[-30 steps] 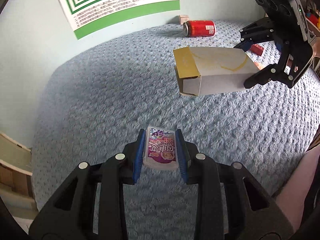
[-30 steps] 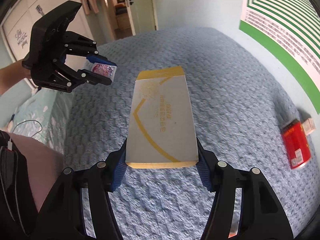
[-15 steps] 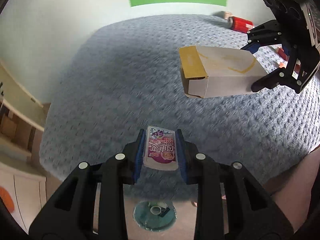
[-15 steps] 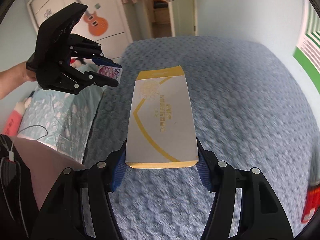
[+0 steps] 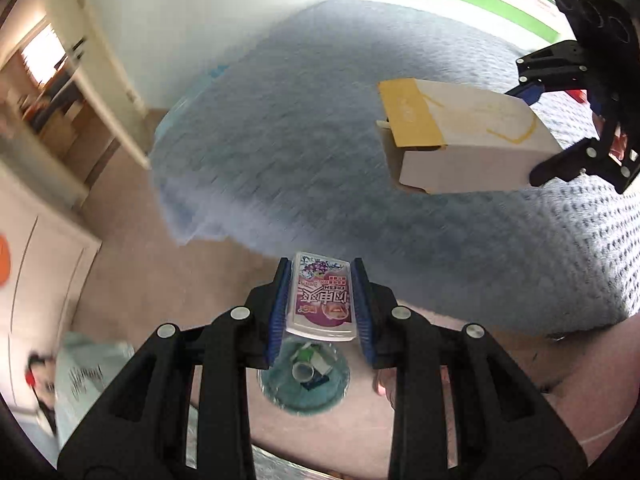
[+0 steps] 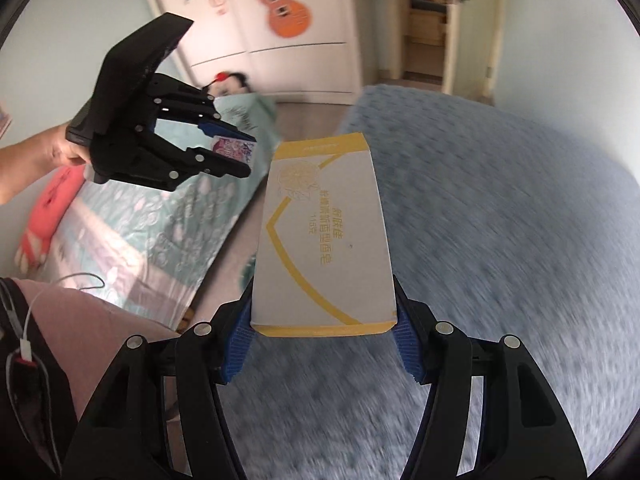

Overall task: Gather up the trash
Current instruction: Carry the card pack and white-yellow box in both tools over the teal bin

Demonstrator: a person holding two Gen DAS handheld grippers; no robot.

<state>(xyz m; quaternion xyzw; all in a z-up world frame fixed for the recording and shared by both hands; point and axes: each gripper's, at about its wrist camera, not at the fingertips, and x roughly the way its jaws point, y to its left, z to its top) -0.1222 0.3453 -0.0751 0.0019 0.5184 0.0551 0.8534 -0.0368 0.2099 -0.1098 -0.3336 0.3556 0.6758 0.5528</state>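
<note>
Blue pads (image 5: 280, 304) of left gripper (image 5: 322, 304) clamped on small purple packet (image 5: 323, 298); directly beneath, teal trash bin (image 5: 280, 392) on floor; right gripper (image 6: 324, 350) pinching long white-and-yellow carton (image 6: 324, 240), off to the side over grey-blue bedspread (image 6: 500, 220), farther from bin.

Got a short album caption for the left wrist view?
Left gripper carries a purple packet above a trash bin.

Both wrist views look steeply down, sharing the blue bedspread (image 5: 360, 128).
</note>
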